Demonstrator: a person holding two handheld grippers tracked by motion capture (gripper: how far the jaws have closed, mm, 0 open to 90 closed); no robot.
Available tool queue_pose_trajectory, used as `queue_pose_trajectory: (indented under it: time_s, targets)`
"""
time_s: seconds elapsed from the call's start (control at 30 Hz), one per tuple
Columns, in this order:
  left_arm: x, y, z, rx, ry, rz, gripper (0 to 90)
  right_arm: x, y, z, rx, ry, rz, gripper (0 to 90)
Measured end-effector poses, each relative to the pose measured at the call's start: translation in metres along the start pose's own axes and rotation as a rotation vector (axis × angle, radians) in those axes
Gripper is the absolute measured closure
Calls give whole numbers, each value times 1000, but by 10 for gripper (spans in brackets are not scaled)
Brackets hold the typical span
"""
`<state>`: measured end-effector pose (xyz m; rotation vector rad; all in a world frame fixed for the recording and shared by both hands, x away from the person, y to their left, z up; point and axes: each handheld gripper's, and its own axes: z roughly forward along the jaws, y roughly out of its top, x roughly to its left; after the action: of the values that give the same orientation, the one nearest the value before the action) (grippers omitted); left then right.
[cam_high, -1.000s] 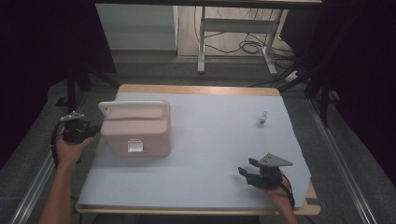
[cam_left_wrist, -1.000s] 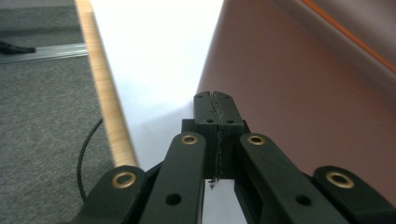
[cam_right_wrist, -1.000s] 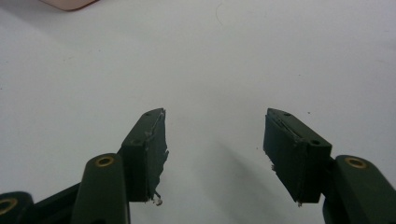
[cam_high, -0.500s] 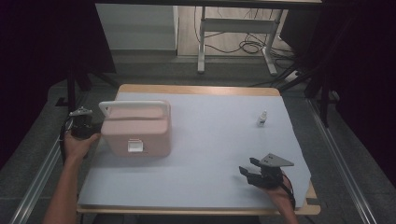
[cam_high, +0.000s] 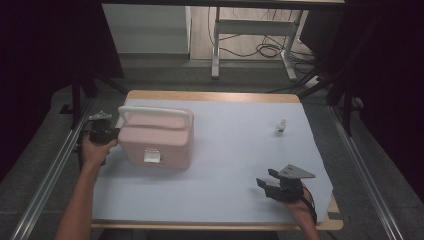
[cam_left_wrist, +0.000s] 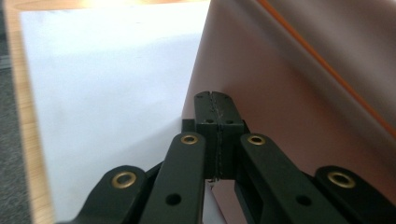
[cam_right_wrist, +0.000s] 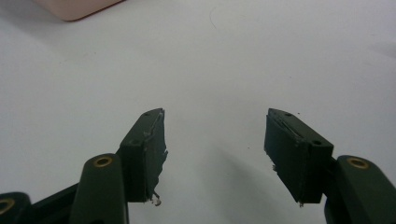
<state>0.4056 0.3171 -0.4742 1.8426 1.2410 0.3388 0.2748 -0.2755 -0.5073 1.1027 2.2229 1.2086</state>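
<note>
The pink box with its white handle sat on the white-covered worktop at about 9 o'clock. The left hand-held gripper lay at the box's left end, its jaws pressed fully together with nothing between them, tips at the pink wall. The right hand-held gripper rested at about 5 o'clock, jaws spread wide and empty over bare sheet. A small bottle stood at about 2 o'clock, well apart from both
</note>
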Motion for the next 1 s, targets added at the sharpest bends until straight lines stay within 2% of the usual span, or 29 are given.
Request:
queue_pose_trajectory:
  time_s: [0.13,0.43,0.57,0.73,1.0]
  targets:
    - [-10,1,7,6,-22,14,900,-1,-1,1,5,-4,6,384]
    - [-26,1,11,26,-69,56,900,-1,-1,2,14,-13,12,384]
    - [-39,-1,15,37,-114,96,900,0,-1,3,19,-17,11,384]
    - [-53,0,18,42,-136,143,900,1,0,2,18,-17,11,384]
    - [-65,-3,19,40,-172,165,900,0,-1,2,17,-19,14,384]
